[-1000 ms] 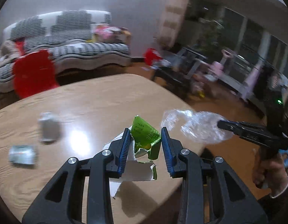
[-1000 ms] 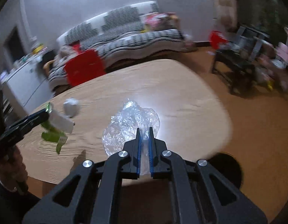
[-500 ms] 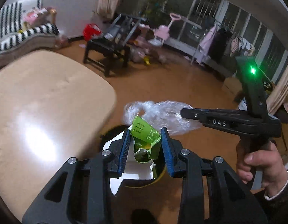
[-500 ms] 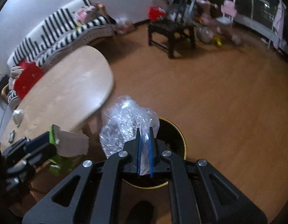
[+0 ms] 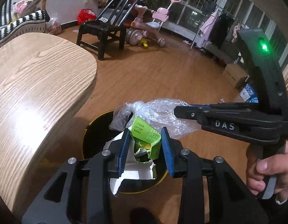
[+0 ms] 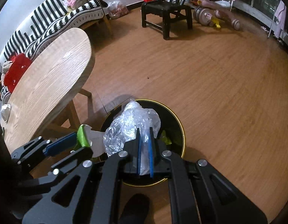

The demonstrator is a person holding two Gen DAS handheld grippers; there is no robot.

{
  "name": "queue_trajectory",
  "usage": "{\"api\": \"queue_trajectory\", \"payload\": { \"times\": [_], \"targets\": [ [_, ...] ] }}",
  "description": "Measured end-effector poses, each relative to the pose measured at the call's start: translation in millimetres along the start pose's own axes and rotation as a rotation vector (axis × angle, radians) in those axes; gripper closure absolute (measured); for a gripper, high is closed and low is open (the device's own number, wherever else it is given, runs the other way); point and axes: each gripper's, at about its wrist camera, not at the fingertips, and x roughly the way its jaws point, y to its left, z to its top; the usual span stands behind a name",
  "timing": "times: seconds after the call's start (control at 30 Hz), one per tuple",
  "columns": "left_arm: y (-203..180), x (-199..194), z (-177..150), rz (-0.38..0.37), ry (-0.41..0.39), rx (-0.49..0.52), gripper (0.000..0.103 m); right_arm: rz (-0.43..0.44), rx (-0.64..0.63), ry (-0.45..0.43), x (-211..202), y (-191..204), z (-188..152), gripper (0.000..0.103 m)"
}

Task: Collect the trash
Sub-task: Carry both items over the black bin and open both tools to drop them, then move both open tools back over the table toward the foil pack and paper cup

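Observation:
A round black bin with a yellow rim [image 5: 89,128] [image 6: 182,130] stands on the floor beside the table. My left gripper [image 5: 144,132] is shut on a torn green and white carton [image 5: 145,133] and holds it over the bin's mouth. My right gripper [image 6: 144,130] is shut on a crumpled clear plastic bag [image 6: 130,123], which also hangs over the bin. In the left wrist view that bag [image 5: 158,110] sits just beyond the carton, pinched by the right gripper [image 5: 176,110] coming in from the right. The left gripper [image 6: 77,138] with the carton [image 6: 83,135] shows at lower left in the right wrist view.
A wooden oval table [image 5: 32,85] [image 6: 48,80] stands left of the bin, with a crumpled white scrap [image 6: 5,112] on its near end. A black chair [image 6: 166,9], pink ride-on toys [image 6: 214,5], a striped sofa [image 6: 56,13] and a red stool [image 6: 16,71] lie farther off. Bare wood floor spreads to the right.
Both grippers swung away from the table top and sank toward the floor, bringing the carton and the plastic bag over the bin. Neither grip has changed.

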Motion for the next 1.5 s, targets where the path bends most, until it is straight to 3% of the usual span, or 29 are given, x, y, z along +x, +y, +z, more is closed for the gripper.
{"api": "queue_trajectory", "payload": {
  "times": [0.07, 0.13, 0.2, 0.27, 0.3, 0.53, 0.6, 0.8, 1.03, 1.3, 1.5],
  "targets": [
    [2.7, 3.7, -1.7, 0.000, -0.002, -0.004, 0.068, 0.007, 0.011, 0.011, 4.5, -1.8, 1.0, 0.095],
    [3.7, 7.9, -2.4, 0.004, 0.002, -0.013, 0.061, 0.013, 0.023, 0.029, 10.3, -6.9, 3.8, 0.095],
    [3.8, 10.2, -3.3, 0.003, 0.004, -0.018, 0.041, 0.006, 0.036, 0.028, 9.3, -8.8, 2.2, 0.087],
    [1.3, 7.7, -4.0, 0.015, -0.006, -0.012, 0.028, 0.005, 0.048, 0.020, 7.0, -11.1, 3.3, 0.049],
    [0.6, 6.5, -4.2, 0.010, -0.011, -0.011, 0.026, 0.010, 0.048, 0.010, 4.7, -11.3, 2.6, 0.025],
    [-0.3, -15.2, -5.9, -0.001, -0.017, -0.018, 0.020, 0.015, 0.040, -0.035, -12.8, -0.7, 7.3, 0.023],
    [1.3, -33.5, -6.3, 0.000, -0.028, -0.017, 0.013, 0.017, 0.028, -0.065, -24.3, 10.4, 11.2, 0.023],
    [28.0, -111.9, -15.4, 0.079, -0.094, -0.018, 0.009, 0.050, -0.073, -0.162, -60.3, 72.0, 18.9, 0.021],
    [106.4, -227.1, -43.4, 0.330, -0.167, -0.095, 0.007, 0.178, -0.230, -0.215, -82.0, 191.8, 21.5, 0.017],
    [212.1, -348.0, -111.9, 0.608, -0.188, -0.309, 0.007, 0.329, -0.415, -0.219, -84.4, 349.2, 5.8, 0.012],
    [259.3, -410.3, -153.1, 0.724, -0.215, -0.465, 0.007, 0.395, -0.512, -0.195, -72.0, 441.6, -11.3, 0.012]
  ]
}}
